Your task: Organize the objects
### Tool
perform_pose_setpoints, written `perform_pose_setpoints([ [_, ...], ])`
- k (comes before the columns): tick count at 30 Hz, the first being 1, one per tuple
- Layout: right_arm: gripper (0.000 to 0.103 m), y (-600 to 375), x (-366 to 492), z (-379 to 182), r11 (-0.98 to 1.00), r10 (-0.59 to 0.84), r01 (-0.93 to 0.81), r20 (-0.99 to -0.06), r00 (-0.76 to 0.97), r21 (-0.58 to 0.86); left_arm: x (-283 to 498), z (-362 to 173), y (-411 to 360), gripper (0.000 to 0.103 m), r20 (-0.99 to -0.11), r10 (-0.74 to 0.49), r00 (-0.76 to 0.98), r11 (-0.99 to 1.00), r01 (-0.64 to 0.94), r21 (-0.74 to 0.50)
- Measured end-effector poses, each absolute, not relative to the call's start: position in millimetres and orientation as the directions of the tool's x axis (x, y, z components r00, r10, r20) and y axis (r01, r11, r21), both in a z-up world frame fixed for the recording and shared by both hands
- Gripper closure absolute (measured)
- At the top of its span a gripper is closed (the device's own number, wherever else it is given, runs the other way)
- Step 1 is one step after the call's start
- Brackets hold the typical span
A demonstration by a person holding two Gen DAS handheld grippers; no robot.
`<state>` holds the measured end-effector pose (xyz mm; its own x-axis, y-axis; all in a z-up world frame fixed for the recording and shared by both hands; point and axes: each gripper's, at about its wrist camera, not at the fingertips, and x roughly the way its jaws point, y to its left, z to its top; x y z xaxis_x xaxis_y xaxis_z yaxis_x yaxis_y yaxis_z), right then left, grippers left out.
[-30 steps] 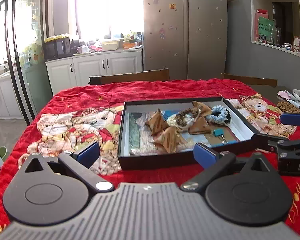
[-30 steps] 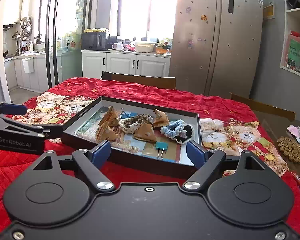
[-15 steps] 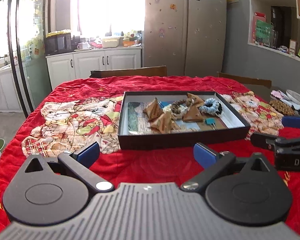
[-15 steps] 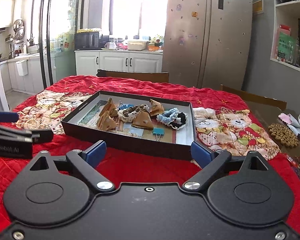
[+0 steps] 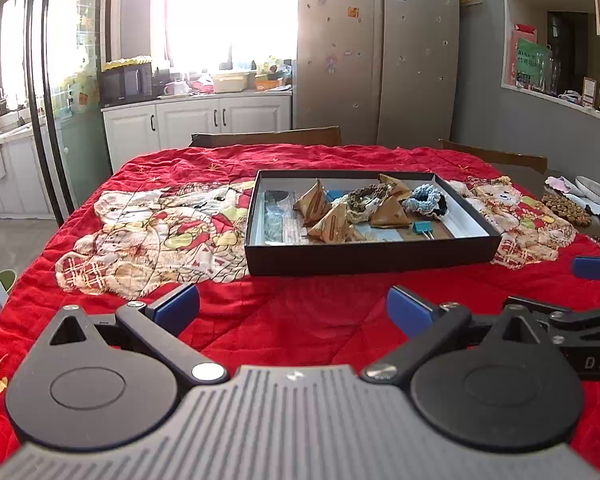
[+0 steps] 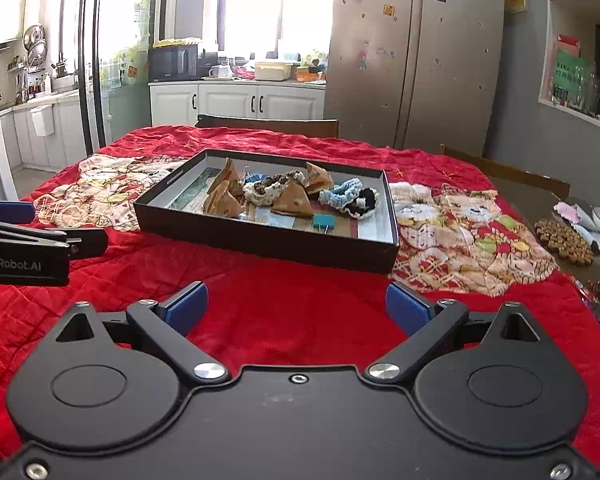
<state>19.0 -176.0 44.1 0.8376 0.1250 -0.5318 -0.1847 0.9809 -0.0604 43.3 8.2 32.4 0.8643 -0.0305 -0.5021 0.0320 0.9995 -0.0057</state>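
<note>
A black shallow box (image 5: 372, 258) (image 6: 260, 240) sits on the red quilted table cover. It holds several brown triangular packets (image 5: 332, 226) (image 6: 294, 200), a brown-and-white knitted scrunchie (image 5: 366, 196), a blue knitted scrunchie (image 5: 422, 198) (image 6: 340, 194), a black scrunchie (image 6: 366, 202) and a teal binder clip (image 5: 422, 229) (image 6: 324, 221). My left gripper (image 5: 292, 308) is open and empty, well short of the box. My right gripper (image 6: 296, 306) is open and empty, also short of the box.
A round brown bead mat (image 6: 564, 240) (image 5: 566, 208) and a plate (image 5: 598, 192) lie at the table's right edge. Wooden chairs (image 5: 266, 138) stand behind the table. A fridge (image 6: 412, 52) and kitchen cabinets are beyond.
Both grippers have drawn back from the box and risen a little; the box looks smaller and farther away. Both stay open and empty.
</note>
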Motion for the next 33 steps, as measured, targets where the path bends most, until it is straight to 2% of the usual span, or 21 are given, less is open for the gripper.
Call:
perform_pose_setpoints([
  [33, 0.004, -191, 10, 38, 0.99, 0.115, -0.138, -0.548, 0.829, -0.001, 32, 22, -3, 0.0, -0.507, -0.045, 0.861, 0.999, 0.053, 0.001],
])
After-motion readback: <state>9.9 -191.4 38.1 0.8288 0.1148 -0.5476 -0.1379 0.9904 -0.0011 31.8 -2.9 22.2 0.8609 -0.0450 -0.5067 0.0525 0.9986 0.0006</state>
